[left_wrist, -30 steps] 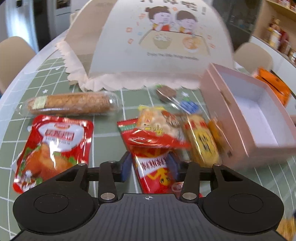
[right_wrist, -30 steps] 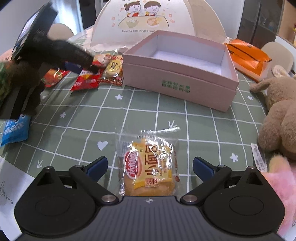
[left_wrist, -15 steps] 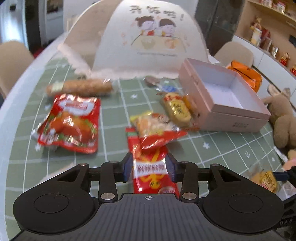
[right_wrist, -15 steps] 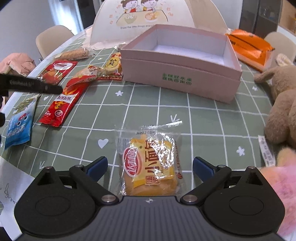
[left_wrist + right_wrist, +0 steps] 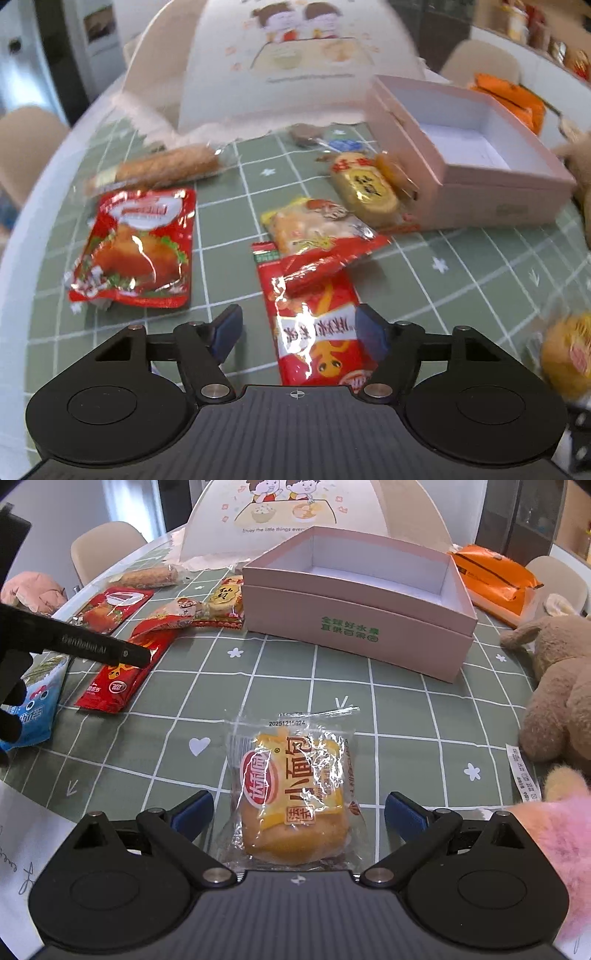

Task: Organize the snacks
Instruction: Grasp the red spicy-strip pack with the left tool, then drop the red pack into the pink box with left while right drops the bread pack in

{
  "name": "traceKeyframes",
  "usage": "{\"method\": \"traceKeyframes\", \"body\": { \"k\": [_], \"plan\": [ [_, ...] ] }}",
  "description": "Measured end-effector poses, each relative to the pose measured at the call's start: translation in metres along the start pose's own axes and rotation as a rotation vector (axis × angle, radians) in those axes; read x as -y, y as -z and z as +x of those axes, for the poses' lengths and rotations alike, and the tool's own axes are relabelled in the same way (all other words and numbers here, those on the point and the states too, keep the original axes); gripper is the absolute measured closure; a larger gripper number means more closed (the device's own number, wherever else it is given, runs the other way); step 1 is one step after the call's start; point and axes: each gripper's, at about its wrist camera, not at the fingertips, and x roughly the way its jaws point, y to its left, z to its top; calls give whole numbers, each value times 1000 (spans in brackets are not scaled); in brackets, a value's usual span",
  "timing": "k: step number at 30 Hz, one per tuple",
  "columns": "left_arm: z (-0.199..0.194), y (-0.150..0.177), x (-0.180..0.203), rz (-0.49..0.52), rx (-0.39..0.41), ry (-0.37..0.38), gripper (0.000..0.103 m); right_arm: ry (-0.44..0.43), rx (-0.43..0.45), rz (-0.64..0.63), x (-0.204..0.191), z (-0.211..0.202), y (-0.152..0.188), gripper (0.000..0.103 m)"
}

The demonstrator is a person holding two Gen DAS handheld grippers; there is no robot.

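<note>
A: Snacks lie scattered on the green checked tablecloth (image 5: 332,686) beside the open pink box (image 5: 354,602), presumably so each one can go in there. The box looks empty as far as its floor shows.

B: And the left gripper (image 5: 297,334)?

A: Its jaws are opening. The long red snack packet (image 5: 317,325) sits between the blue pads (image 5: 227,328), flat on the cloth; the right pad is just at the packet's edge, the left one stands clear, so nothing is pinched. A second red-and-yellow pouch (image 5: 317,236) lies across its far end, which may be why lifting it is awkward.

B: The right gripper (image 5: 299,814)?

A: Spread wide, either side of the wrapped small bread (image 5: 295,794), pads apart from the wrapper. It looks lined up for a grab, with the box straight ahead.

B: What is hard to read?

A: The left view is smeared by motion: the sesame roll (image 5: 166,168), the chicken pouch (image 5: 136,247) and the round yellow cake (image 5: 364,188) against the box wall are soft. Something small and blue-wrapped behind that cake I cannot identify. The red packet's near end is hidden under the gripper body. In the right view the left gripper's black arm covers part of that packet, and a blue bag (image 5: 37,701) is half hidden behind a gloved hand (image 5: 11,709). The plush toy (image 5: 554,686) is cut off by the frame.
</note>
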Motion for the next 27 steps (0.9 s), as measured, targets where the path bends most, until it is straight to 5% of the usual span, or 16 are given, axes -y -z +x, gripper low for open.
{"method": "traceKeyframes", "body": {
  "k": [3,5,6,10,16,19,24,27],
  "plan": [
    [11,-8,-3,-28,-9,25,26,-7,9,-1,0,0,-4,11],
    [13,-9,3,-7,-8,20,26,-17,9,-20,-2,-4,-7,39],
    [12,-9,8,30,-18,12,31,-27,0,-32,-2,-7,-9,44],
    [-10,9,15,100,-76,105,48,-65,3,4,10,-28,-16,48],
    [-71,40,20,98,-77,237,51,-28,96,29,34,-79,-25,49],
    [-107,10,30,96,35,317,51,-5,142,42,45,-100,-34,49],
    [-135,-92,62,127,320,427,48,-1,223,66,55,-119,-55,49],
    [-95,-148,77,79,313,480,44,13,234,95,59,-118,-65,49]
  ]
}}
